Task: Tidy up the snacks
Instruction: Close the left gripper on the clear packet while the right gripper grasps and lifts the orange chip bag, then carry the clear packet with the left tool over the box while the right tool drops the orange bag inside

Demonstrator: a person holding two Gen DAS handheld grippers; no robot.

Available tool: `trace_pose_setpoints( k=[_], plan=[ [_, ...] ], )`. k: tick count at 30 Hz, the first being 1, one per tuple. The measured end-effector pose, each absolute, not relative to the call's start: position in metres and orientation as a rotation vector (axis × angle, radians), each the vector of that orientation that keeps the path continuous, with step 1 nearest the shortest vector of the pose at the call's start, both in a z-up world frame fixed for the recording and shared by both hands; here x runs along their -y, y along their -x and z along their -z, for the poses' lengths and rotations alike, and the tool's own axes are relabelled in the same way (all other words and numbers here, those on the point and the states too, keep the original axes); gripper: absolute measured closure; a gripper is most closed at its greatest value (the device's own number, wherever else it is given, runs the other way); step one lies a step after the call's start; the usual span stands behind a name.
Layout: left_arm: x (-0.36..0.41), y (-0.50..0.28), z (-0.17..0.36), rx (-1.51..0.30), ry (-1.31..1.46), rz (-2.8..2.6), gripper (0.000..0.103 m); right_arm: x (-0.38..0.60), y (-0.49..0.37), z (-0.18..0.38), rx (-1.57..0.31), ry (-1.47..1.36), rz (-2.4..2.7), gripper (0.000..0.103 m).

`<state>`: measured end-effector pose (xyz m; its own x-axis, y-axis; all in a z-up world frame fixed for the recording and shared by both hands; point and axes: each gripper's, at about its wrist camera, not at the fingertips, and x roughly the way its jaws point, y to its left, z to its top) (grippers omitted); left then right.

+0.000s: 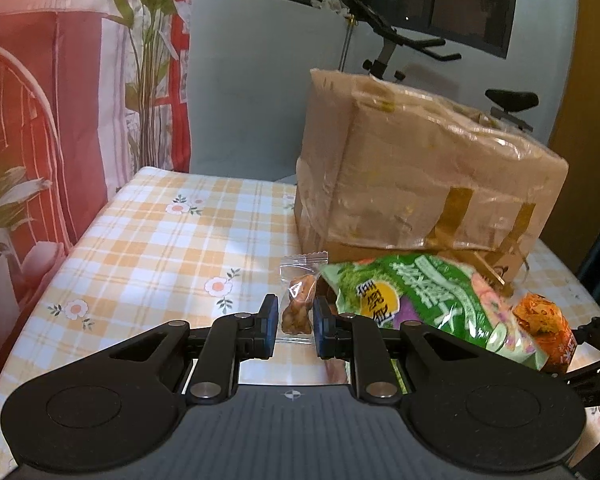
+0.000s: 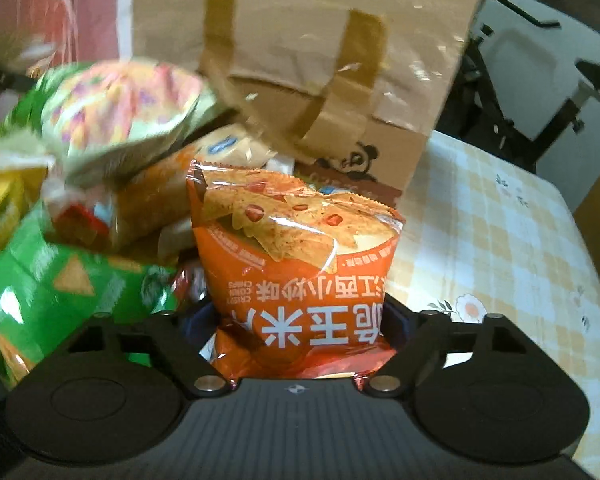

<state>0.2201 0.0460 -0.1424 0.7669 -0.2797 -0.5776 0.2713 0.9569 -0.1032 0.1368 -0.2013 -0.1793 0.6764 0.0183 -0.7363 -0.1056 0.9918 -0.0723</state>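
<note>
Orange corn chips bag [image 2: 300,264] sits gripped between the right gripper's [image 2: 300,320] jaws, before the taped cardboard box [image 2: 300,60]. The left gripper [image 1: 294,326] pinches a clear-wrapped snack [image 1: 298,304] above the checked tabletop [image 1: 160,232]. Squeeze lightly; the puffed bag may crush or slip.

The cardboard box [image 1: 420,168], centre right in the left view, is matt brown under crinkled glossy tape. The orange chip bag [image 2: 296,256] is shiny foil plastic; the green bag [image 1: 432,304] is glossy too. A small candy wrapper [image 1: 298,300] is clear film. The bench [image 1: 152,236] wears smooth checked cloth. The fingers [image 1: 269,328] look like matt black plastic.
</note>
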Motion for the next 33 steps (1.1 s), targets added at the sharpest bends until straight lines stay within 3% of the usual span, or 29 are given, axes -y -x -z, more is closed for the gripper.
trace_pose_setpoints(
  k=[33],
  plan=[
    [-0.003,-0.223,0.081,-0.470,-0.010,0.341,0.083,0.248,-0.124,0.087,-0.551,-0.024,0.053,0.024]
  ],
)
